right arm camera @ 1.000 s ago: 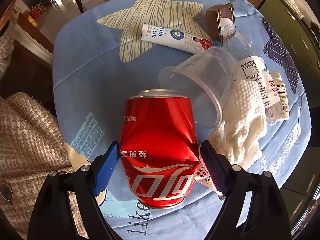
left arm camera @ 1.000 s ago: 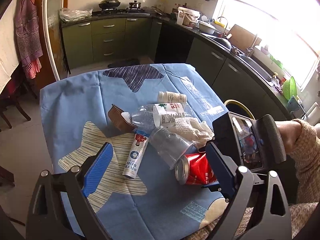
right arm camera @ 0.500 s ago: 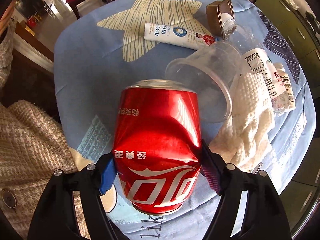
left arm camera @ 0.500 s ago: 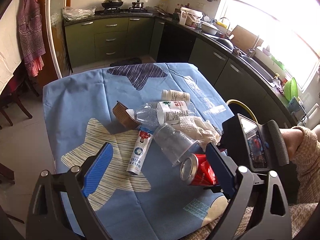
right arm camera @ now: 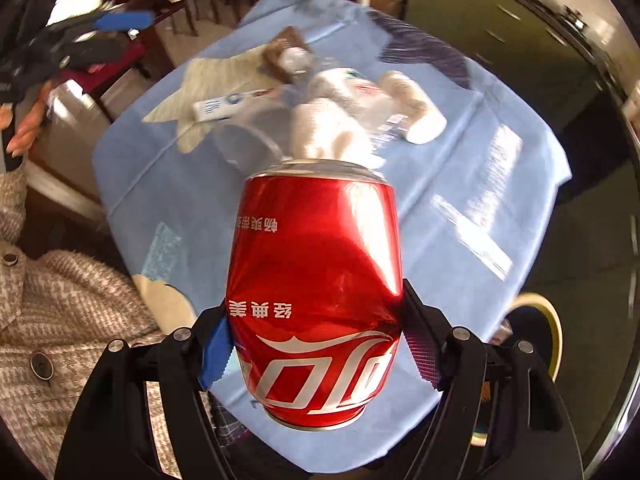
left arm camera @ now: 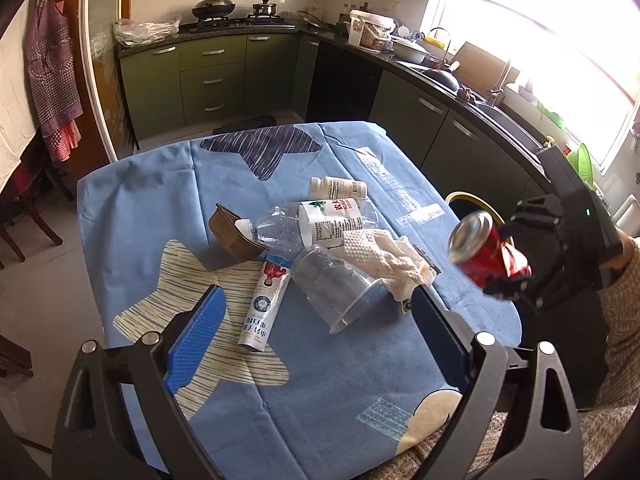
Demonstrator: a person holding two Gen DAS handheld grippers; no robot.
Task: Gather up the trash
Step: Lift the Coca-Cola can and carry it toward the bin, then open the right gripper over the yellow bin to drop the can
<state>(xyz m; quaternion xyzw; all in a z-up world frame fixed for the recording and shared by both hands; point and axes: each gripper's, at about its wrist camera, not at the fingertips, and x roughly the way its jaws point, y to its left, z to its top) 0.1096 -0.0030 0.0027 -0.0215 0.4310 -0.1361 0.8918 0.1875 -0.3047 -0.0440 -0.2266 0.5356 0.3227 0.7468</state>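
Observation:
My right gripper (right arm camera: 316, 354) is shut on a dented red cola can (right arm camera: 316, 292) and holds it in the air past the table's right edge; can (left arm camera: 486, 254) and gripper (left arm camera: 508, 280) also show in the left wrist view. My left gripper (left arm camera: 316, 336) is open and empty above the near part of the table. On the blue cloth lie a clear plastic cup (left arm camera: 336, 288), a white tube (left arm camera: 262, 306), a crushed water bottle (left arm camera: 316, 224), a white napkin (left arm camera: 384, 260), a small white bottle (left arm camera: 338, 188) and a brown tray (left arm camera: 232, 232).
A yellow-rimmed bin (right arm camera: 536, 336) stands on the floor by the table's right side, also in the left wrist view (left arm camera: 472, 204). Green kitchen cabinets (left arm camera: 212, 76) and a counter run behind. A chair (left arm camera: 24, 216) stands at left. The person's sweater (right arm camera: 60, 308) is close by.
My right gripper has closed on the can, lifted it off the table and carried it right, toward the bin side. The left gripper has stayed open over the table.

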